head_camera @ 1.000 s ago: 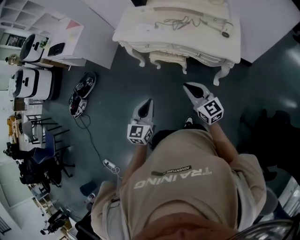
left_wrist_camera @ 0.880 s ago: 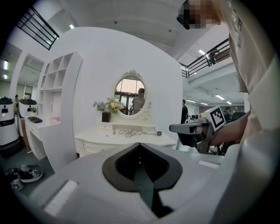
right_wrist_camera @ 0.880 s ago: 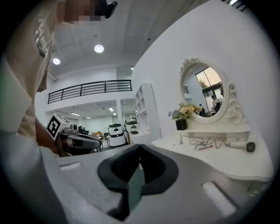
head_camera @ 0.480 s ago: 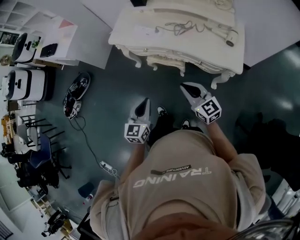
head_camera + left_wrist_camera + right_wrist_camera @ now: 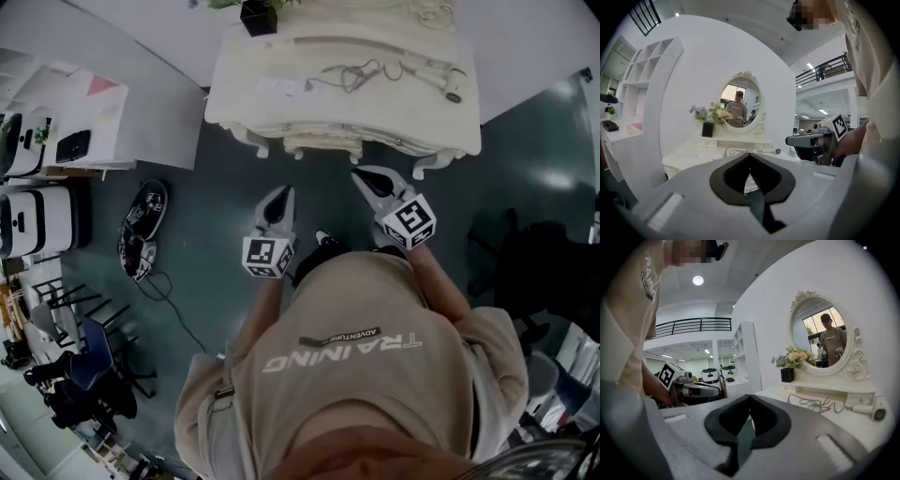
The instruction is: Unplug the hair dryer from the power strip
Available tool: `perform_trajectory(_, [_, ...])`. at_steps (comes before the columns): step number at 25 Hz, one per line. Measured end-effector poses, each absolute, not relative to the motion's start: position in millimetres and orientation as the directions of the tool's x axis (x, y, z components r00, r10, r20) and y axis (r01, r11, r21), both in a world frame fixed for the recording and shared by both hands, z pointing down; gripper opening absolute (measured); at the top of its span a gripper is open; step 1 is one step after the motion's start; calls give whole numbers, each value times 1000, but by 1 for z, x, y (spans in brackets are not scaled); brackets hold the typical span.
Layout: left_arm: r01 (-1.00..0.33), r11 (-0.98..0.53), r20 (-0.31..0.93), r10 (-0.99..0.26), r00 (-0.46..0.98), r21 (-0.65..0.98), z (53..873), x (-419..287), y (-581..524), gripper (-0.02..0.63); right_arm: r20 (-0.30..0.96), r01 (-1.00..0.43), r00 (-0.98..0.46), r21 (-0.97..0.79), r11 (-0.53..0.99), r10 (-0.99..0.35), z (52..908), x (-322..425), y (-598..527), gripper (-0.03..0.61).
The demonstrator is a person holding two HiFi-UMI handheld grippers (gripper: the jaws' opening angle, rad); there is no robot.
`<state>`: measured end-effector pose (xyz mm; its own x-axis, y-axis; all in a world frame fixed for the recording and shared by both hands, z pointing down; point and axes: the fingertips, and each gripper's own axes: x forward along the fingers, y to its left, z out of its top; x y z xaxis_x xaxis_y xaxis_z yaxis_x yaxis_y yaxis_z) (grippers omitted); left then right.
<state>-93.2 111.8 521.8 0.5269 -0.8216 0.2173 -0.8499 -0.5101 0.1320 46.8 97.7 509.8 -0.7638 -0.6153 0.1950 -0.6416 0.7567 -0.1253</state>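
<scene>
Step in hand, as judged: approach to the table [image 5: 337,133], unplugging not yet begun. To do it well: open one pair of fingers before reaching in, close on the plug body rather than the cable, pin the strip down with the other gripper, pull straight out along the prongs. Nearest: left gripper [image 5: 282,195] and right gripper [image 5: 359,176], held side by side over the floor [image 5: 211,211], just short of the table's near edge, touching nothing. Left fingers [image 5: 727,179] pressed together tip to tip, nothing between. Right fingers [image 5: 723,423] likewise closed and empty. Past the near edge, about mid-table: loose tangle of cable [image 5: 361,70]. Toward the right edge: hair dryer [image 5: 436,71], lying flat, well apart from both grippers. Left of the tangle: pale flat block [image 5: 272,86], possibly the power strip, with one cable end just beside it; plug seat too small to tell. At the back edge: dark vase with flowers [image 5: 255,16] toward the left corner, oval mirror [image 5: 739,108] behind.
</scene>
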Motion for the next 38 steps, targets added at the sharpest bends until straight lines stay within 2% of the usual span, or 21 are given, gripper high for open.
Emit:
perform_trajectory(6, [-815, -561, 217, -786, 580, 144, 529, -141, 74, 2, 187, -683, -729, -136, 717, -659, 507, 0, 62, 3])
perform_trajectory(13, [-823, -546, 229, -790, 569, 158, 546, -182, 55, 2, 214, -701, -709, -114, 704, -672, 513, -23, 45, 3])
perform_trajectory(25, [-860, -479, 287, -811, 510, 173, 567, -179, -25, 2, 228, -669, -741, -163, 725, -632, 550, -14, -52, 3])
perform_trajectory(35, [-866, -488, 310, -811, 496, 110, 546, -142, -164, 2, 283, -547, -824, -173, 819, -490, 574, -15, -167, 3])
perform_trajectory(38, [-865, -489, 317, -807, 497, 113, 543, -126, -197, 2, 290, -503, -852, -227, 834, -435, 583, -19, -185, 3])
